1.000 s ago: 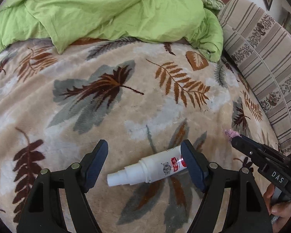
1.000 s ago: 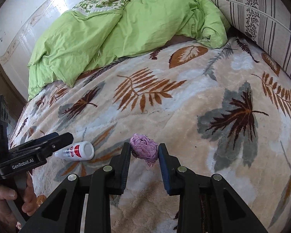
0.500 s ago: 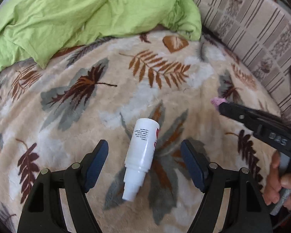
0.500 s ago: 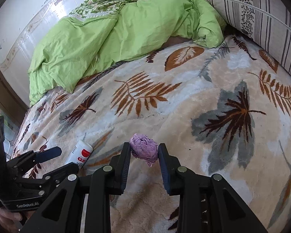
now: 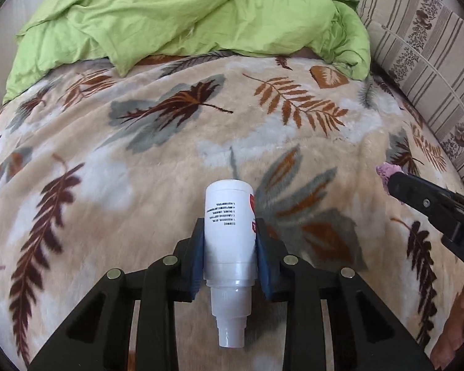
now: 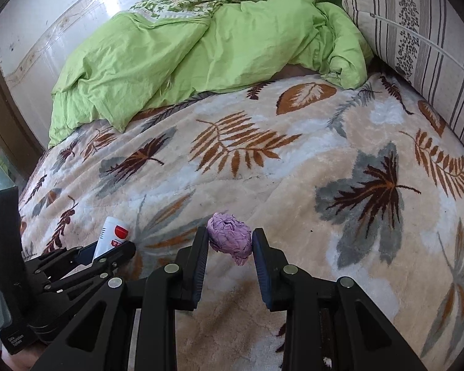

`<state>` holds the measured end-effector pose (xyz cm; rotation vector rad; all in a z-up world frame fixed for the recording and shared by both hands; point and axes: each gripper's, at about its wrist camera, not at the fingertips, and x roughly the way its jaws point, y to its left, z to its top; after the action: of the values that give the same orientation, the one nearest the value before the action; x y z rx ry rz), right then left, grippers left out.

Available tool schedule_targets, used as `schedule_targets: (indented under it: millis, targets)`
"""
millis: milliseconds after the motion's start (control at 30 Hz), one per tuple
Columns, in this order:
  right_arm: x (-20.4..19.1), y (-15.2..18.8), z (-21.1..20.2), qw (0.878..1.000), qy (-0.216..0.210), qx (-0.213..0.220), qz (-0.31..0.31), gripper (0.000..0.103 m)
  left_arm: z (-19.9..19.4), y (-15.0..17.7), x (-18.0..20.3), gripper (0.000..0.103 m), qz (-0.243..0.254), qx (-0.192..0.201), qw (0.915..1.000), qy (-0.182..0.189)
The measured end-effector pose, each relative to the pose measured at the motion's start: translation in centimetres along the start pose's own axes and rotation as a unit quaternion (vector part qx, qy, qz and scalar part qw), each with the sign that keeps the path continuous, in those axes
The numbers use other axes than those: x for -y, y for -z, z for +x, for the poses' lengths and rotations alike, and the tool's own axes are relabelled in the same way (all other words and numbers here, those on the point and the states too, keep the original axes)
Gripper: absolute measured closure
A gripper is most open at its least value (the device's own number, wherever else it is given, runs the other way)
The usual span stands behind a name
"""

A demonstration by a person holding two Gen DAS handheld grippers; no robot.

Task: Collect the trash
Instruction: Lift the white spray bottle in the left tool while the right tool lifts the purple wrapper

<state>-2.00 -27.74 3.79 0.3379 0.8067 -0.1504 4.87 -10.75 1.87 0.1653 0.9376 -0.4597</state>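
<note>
A white spray bottle (image 5: 227,204) with a red label lies lengthwise between the pads of my left gripper (image 5: 229,228), nozzle toward the camera, just over the leaf-patterned blanket (image 5: 139,170). The jaws are closing and both blue pads press on the bottle's sides. In the right wrist view the same bottle (image 6: 113,235) pokes out of the left gripper (image 6: 108,255) at lower left. My right gripper (image 6: 230,238) is shut on a crumpled purple paper wad (image 6: 229,225) held above the blanket. From the left wrist view, that wad (image 5: 385,170) shows at the right gripper's tip (image 5: 396,185).
A rumpled green duvet (image 5: 185,15) covers the far part of the bed. A striped, flower-patterned cushion (image 5: 423,46) runs along the right side. A white wall (image 6: 46,31) stands behind on the left. A person's hand (image 5: 461,318) holds the right gripper's handle.
The left gripper swung so the bottle lies lengthwise between its jaws, then the jaws came together onto it. The right gripper kept still with the purple wad.
</note>
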Motion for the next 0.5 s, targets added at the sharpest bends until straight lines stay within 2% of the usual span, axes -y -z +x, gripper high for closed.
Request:
schedule_targets:
  millis: [100,267,333,500]
  targets:
    - [-1.3,0.8,-1.3,1.0,0.008,0.012,-0.024,0.072,-2.6,1.5,-0.3,0.075,-0.01,0.01,0.9999,0.002]
    - [-3.1,2.7,-4.9,0.995,0.035,0.049,-0.075,0.072,-8.6,4.4,0.0,0.075,0.006,0.052,0.9985,-0.018]
    - [-3.2,3.9,-6.5,0.994,0.036,0.06,-0.08,0.072,-10.8,5.8,0.2,0.075,0.012,0.071,0.9969,-0.03]
    - [-3.8,6.1,-9.5,0.992,0.04,0.075,-0.09,0.072,-15.4,9.0,0.4,0.075,-0.002,0.113,0.993,-0.033]
